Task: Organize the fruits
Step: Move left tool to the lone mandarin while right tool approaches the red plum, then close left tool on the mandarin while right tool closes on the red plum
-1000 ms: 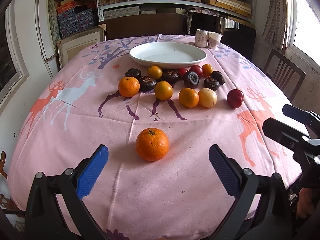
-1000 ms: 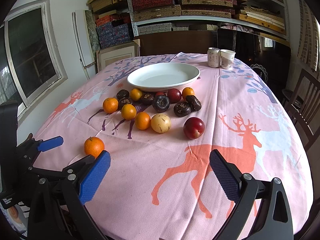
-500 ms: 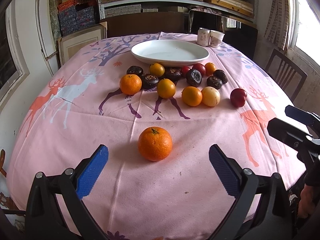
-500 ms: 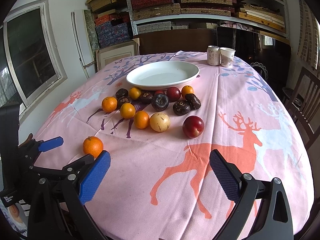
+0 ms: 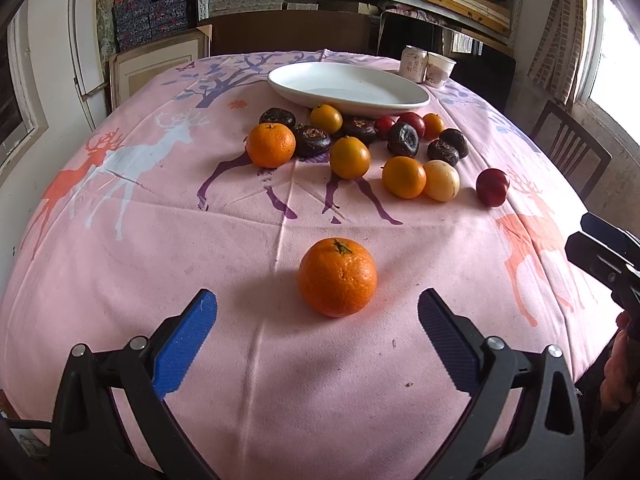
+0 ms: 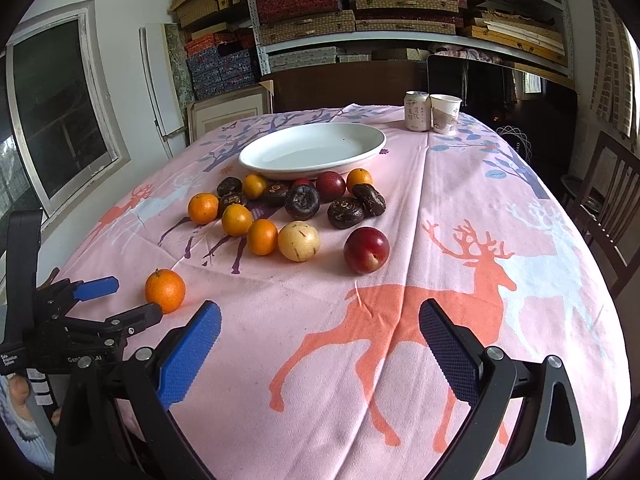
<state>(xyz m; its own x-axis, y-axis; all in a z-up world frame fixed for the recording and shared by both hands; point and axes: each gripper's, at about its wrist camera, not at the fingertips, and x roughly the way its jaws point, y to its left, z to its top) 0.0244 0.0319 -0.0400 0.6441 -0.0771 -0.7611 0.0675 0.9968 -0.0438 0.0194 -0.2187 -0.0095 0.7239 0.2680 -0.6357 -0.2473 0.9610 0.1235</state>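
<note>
Nearest, the left gripper (image 5: 316,316) sits low over the cloth (image 5: 120,280) with its jaws spread wide and nothing between them. The lone orange (image 5: 337,277) lies just beyond the tips, roughly centred on the gap, so this looks like a line-up for a straight push forward and a pinch. The right gripper (image 6: 320,328) is also spread and empty, hovering over the orange deer print, probably waiting its turn; the red plum (image 6: 366,250) is the fruit nearest its line. Farther on, the other fruit, oranges, dark ones, a pale one (image 6: 299,241) and more plums, lie bunched against the near rim of the plate (image 6: 372,152), which holds nothing and seems the likely destination. Farthest, a can (image 6: 416,111) and cup (image 6: 445,113) stand touching, beyond the plate.
</note>
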